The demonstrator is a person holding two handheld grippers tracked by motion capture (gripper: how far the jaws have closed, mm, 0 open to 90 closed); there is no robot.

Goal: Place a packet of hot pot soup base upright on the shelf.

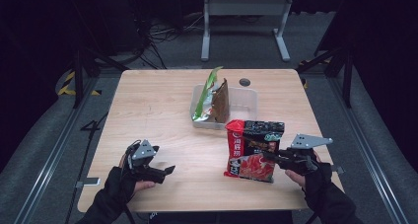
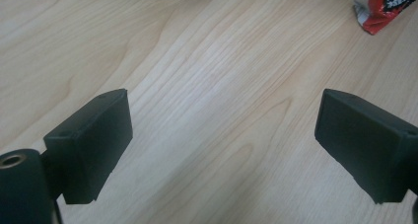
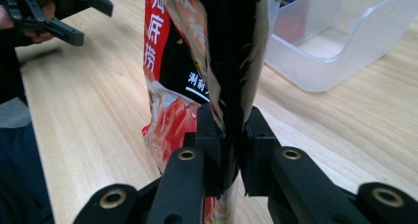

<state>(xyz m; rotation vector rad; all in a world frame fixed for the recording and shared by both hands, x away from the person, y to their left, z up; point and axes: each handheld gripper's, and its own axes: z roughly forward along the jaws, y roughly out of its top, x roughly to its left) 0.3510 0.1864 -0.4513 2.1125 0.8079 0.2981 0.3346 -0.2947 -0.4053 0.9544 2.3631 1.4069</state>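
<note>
A red and black snack bag stands on the table in front of a clear plastic bin. My right gripper is shut on the bag's right edge; in the right gripper view the bag rises pinched between the two jaws. Inside the bin lean a green packet and a brown packet. My left gripper hovers open over bare wood at the front left, its pads wide apart. A corner of the bag shows at the top right of the left gripper view.
The wooden table has bare room across its left half. A small round hole sits near the far edge. The clear bin lies just behind the bag. A grey frame stands on the floor beyond the table.
</note>
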